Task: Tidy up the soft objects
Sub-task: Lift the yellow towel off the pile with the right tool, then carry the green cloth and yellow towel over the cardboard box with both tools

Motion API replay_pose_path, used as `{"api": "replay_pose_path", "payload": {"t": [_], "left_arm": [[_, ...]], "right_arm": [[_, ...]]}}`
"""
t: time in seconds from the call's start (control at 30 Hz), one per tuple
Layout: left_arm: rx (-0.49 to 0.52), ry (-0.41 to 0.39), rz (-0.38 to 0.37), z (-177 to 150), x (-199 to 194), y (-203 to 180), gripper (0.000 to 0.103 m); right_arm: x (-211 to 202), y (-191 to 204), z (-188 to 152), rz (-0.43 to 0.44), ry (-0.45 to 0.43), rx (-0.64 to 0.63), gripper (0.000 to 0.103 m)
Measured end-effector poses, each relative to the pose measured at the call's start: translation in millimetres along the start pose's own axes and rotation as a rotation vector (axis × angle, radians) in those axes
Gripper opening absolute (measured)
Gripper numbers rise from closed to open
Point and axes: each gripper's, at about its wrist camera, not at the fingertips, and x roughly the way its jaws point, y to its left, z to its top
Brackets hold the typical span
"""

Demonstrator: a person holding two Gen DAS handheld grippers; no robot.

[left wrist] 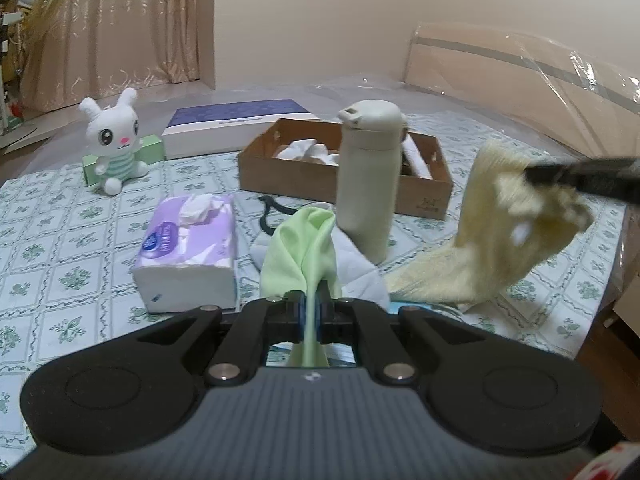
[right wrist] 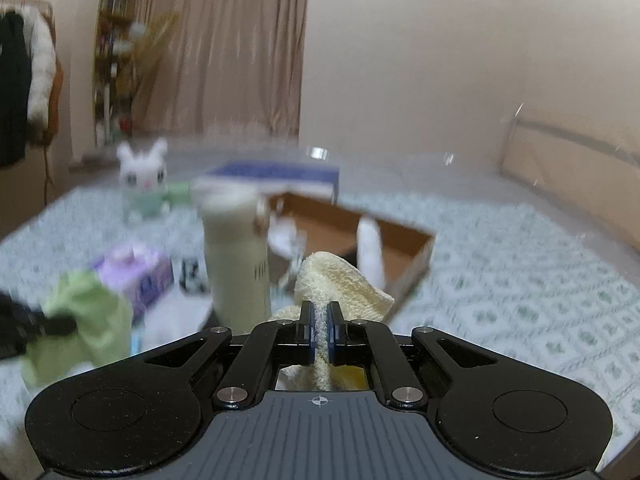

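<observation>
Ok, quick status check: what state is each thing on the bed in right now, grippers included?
left gripper: shut on the green cloth, lifted
right gripper: shut on the yellow towel, lifted
bottle: upright, lid closed
cardboard box: open, white items inside
tissue pack: opened, a tissue sticking out
plush rabbit: sitting upright
white cloth: lying crumpled on the bed

On the bed: one white plush rabbit (left wrist: 114,142), one purple tissue pack (left wrist: 188,246), one beige flask (left wrist: 370,178), one cardboard box (left wrist: 344,172) and one blue-topped flat box (left wrist: 236,126). Three cloths show: one green (left wrist: 304,248), one pale yellow (left wrist: 500,232), one grey-white (left wrist: 360,268). Two grippers, left (left wrist: 314,300) and right (right wrist: 320,320).
</observation>
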Motion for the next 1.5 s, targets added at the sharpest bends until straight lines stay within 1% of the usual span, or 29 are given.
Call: {"api": "replay_pose_path", "payload": {"t": [0.1, 0.2, 0.27, 0.3, 0.37, 0.4, 0.43, 0.47, 0.5, 0.53, 0.73, 0.8, 0.87, 0.9, 0.93, 0.97, 1.0, 1.03, 1.1, 1.2, 1.37, 1.5], "left_arm": [[0.001, 0.006, -0.007, 0.3, 2.3, -3.9, 0.004], [-0.002, 0.015, -0.01, 0.6, 6.6, -4.5, 0.004], [-0.001, 0.02, -0.01, 0.9, 8.7, -4.1, 0.004], [0.0, 0.022, -0.009, 1.2, 9.5, -3.9, 0.004], [-0.001, 0.025, -0.008, 1.8, 11.6, -2.9, 0.004], [-0.003, 0.026, -0.008, 2.5, 13.0, -2.3, 0.004], [-0.005, 0.026, -0.009, 3.2, 14.2, -1.8, 0.004], [-0.006, 0.025, -0.009, 4.0, 15.5, -1.7, 0.004], [-0.006, 0.025, -0.009, 4.8, 16.9, -1.7, 0.004], [-0.006, 0.025, -0.009, 5.5, 18.1, -2.1, 0.004], [-0.001, 0.035, -0.005, 6.7, 22.9, -3.2, 0.004], [-0.002, 0.042, -0.002, 6.7, 25.1, -2.3, 0.004], [-0.001, 0.047, 0.002, 6.8, 26.4, -1.1, 0.004], [-0.001, 0.05, 0.004, 7.0, 27.0, -0.5, 0.004], [-0.001, 0.051, 0.005, 7.4, 27.4, 0.4, 0.004], [0.0, 0.052, 0.007, 8.0, 27.7, 1.7, 0.004], [0.002, 0.052, 0.009, 8.8, 28.0, 2.7, 0.004], [0.004, 0.051, 0.011, 9.8, 28.0, 3.9, 0.004], [0.008, 0.048, 0.012, 12.7, 27.4, 6.1, 0.004], [0.013, 0.039, 0.008, 18.9, 24.9, 9.1, 0.004], [0.014, 0.025, -0.015, 31.2, 22.3, 13.8, 0.004], [0.015, 0.017, -0.049, 44.2, 23.3, 19.7, 0.004]], "right_arm": [[25.4, -1.9, -18.5, -0.002, 0.072, -0.001, 0.006], [51.3, -6.1, -39.0, 0.008, 0.17, 0.001, 0.006], [59.6, -7.4, -48.6, 0.007, 0.207, -0.02, 0.006], [59.0, -8.5, -50.8, 0.007, 0.208, -0.029, 0.007], [54.4, -11.6, -52.2, 0.02, 0.196, -0.038, 0.017], [52.3, -13.0, -51.8, 0.027, 0.193, -0.041, 0.04], [51.5, -14.4, -50.9, 0.03, 0.191, -0.042, 0.072], [50.3, -15.4, -51.1, 0.029, 0.188, -0.039, 0.084], [49.3, -16.9, -50.9, 0.028, 0.179, -0.036, 0.091], [50.2, -18.4, -51.8, 0.029, 0.182, -0.045, 0.091], [73.4, -17.0, -62.7, 0.03, 0.26, -0.131, 0.091], [79.0, -17.0, -65.4, 0.026, 0.267, -0.148, 0.09], [81.9, -18.5, -66.2, 0.024, 0.266, -0.145, 0.073], [82.6, -20.4, -65.8, 0.021, 0.266, -0.136, 0.058], [82.7, -22.4, -64.7, 0.014, 0.263, -0.13, 0.05], [81.8, -25.3, -63.5, 0.014, 0.26, -0.118, 0.045], [80.3, -27.8, -61.8, 0.015, 0.256, -0.106, 0.034], [78.1, -31.0, -60.6, 0.012, 0.249, -0.094, 0.027], [72.7, -35.6, -56.7, 0.006, 0.237, -0.075, 0.023], [62.2, -45.3, -52.0, -0.019, 0.213, -0.044, 0.02], [38.9, -64.8, -38.2, -0.048, 0.169, 0.007, 0.02], [24.0, -81.2, -24.8, -0.058, 0.143, 0.046, 0.02]]}}
